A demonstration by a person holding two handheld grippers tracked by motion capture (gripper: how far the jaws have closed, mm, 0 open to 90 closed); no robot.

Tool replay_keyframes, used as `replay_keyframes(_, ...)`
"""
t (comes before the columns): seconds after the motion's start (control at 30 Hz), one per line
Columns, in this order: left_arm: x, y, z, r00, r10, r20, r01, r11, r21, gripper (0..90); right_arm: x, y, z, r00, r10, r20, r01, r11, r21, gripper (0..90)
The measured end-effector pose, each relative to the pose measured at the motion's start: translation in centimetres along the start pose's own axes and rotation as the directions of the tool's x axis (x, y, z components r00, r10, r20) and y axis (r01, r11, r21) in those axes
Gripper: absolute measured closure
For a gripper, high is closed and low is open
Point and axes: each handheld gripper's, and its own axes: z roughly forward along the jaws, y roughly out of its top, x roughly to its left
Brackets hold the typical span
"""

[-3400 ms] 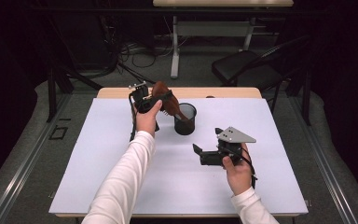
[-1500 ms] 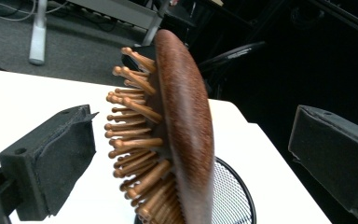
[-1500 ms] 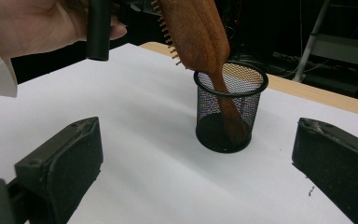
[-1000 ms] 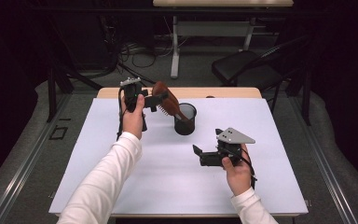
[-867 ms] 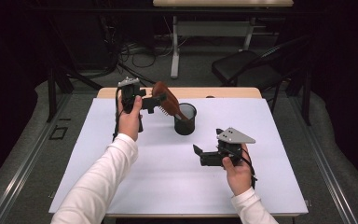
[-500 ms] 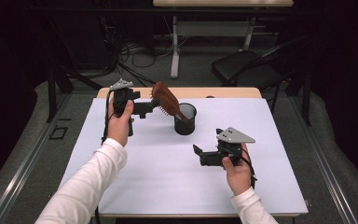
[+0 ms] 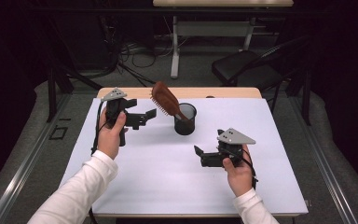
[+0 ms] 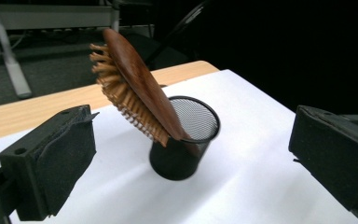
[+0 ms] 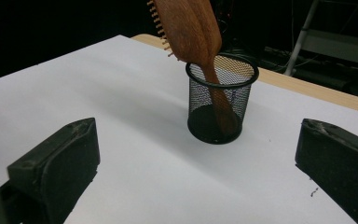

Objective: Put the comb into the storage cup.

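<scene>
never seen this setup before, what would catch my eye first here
A wooden hairbrush stands handle-down in a black mesh cup near the far middle of the white table, its bristled head leaning out over the rim toward the left. The left gripper is held just beside the brush head with its jaws apart, while the right gripper is nearer the person, also open and empty.
</scene>
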Motion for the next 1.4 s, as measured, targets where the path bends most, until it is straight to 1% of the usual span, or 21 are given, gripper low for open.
replay_keyframes(0.07, -0.2, -0.4, -0.3, 0.9998, -0.01, 0.017, 0.009, 0.9999, 0.004, 0.8, -0.1, -0.1, -0.1, 1.0, 0.001, 0.001, -0.001, 1.0, 0.003, 0.0)
replay_keyframes(0.3, -0.8, -2.2, -1.2, 0.9987, 0.004, 0.051, -0.004, 1.0, 0.009, 0.9, -0.6, -0.8, -0.9, 0.9999, -0.001, 0.014, 0.001, 1.0, 0.018, 0.0)
replay_keyframes(0.33, -0.8, -2.5, -1.4, 0.9985, 0.001, 0.055, -0.001, 1.0, 0.008, 0.9, -0.7, -1.0, -1.0, 0.9999, -0.001, 0.017, 0.0, 1.0, 0.019, 0.0)
replay_keyframes(0.43, -1.0, -3.5, -1.8, 0.9957, -0.027, 0.088, 0.026, 0.9996, 0.012, 2.8, -0.9, -1.4, -1.4, 0.9998, 0.004, 0.022, -0.004, 1.0, 0.023, 0.0)
replay_keyframes(0.57, -1.3, -4.9, -2.3, 0.9946, -0.012, 0.103, 0.012, 0.9999, 0.008, 3.0, -1.1, -1.9, -1.8, 0.9996, 0.003, 0.028, -0.004, 1.0, 0.028, 0.0)
replay_keyframes(0.63, -1.5, -5.5, -2.6, 0.9956, 0.012, 0.093, -0.014, 0.9998, 0.014, 3.0, -1.2, -2.2, -2.0, 0.9995, 0.006, 0.032, -0.007, 0.999, 0.035, 0.0)
replay_keyframes(0.67, -1.7, -5.8, -2.8, 0.9965, 0.03, 0.077, -0.032, 0.9994, 0.015, 3.0, -1.2, -2.3, -2.1, 0.9994, 0.006, 0.034, -0.007, 0.999, 0.036, 0.0)
replay_keyframes(0.73, -1.8, -6.3, -3.2, 0.9967, 0.055, 0.061, -0.056, 0.9983, 0.017, 3.0, -1.3, -2.6, -2.2, 0.9992, 0.003, 0.04, -0.005, 0.999, 0.038, 0.0)
replay_keyframes(0.77, -1.9, -6.6, -3.3, 0.9969, 0.056, 0.055, -0.057, 0.9983, 0.012, 3.0, -1.3, -2.7, -2.3, 0.9992, 0.009, 0.04, -0.011, 0.999, 0.038, 0.0)
replay_keyframes(0.83, -1.9, -7.2, -3.6, 0.9968, 0.056, 0.056, -0.057, 0.9983, 0.013, 3.0, -1.4, -2.9, -2.3, 0.9989, 0.017, 0.044, -0.018, 0.999, 0.037, 0.0)
replay_keyframes(0.87, -1.9, -7.4, -3.8, 0.997, 0.055, 0.054, -0.056, 0.9984, 0.012, 3.0, -1.5, -3.0, -2.3, 0.9988, 0.014, 0.047, -0.016, 0.999, 0.04, 0.0)
replay_keyframes(0.97, -1.8, -8.2, -4.2, 0.9984, 0.042, 0.038, -0.042, 0.9991, 0.008, 3.0, -1.5, -3.2, -2.3, 0.9987, 0.015, 0.049, -0.017, 0.999, 0.038, 0.0)
replay_keyframes(1.03, -1.8, -8.6, -4.5, 0.9984, 0.038, 0.042, -0.038, 0.9992, 0.007, 3.0, -1.4, -3.3, -2.3, 0.9987, 0.017, 0.049, -0.019, 0.999, 0.04, 0.0)
replay_keyframes(1.13, -1.7, -9.1, -4.7, 0.9984, 0.045, 0.033, -0.046, 0.9989, 0.012, 3.0, -1.6, -3.5, -2.4, 0.9984, 0.019, 0.053, -0.021, 0.999, 0.037, 0.0)
replay_keyframes(1.17, -1.7, -9.2, -4.8, 0.9985, 0.043, 0.034, -0.044, 0.999, 0.012, 3.0, -1.6, -3.6, -2.4, 0.9984, 0.02, 0.054, -0.023, 0.999, 0.04, 0.0)
replay_keyframes(1.3, -1.7, -9.8, -5.0, 0.9979, 0.057, 0.031, -0.058, 0.9982, 0.015, 3.0, -1.8, -3.8, -2.6, 0.9979, 0.028, 0.059, -0.031, 0.999, 0.041, 0.0)
replay_keyframes(1.4, -1.6, -10.1, -5.1, 0.9982, 0.053, 0.028, -0.054, 0.9984, 0.017, 3.0, -1.9, -4.0, -2.7, 0.9976, 0.027, 0.063, -0.03, 0.999, 0.042, 0.0)
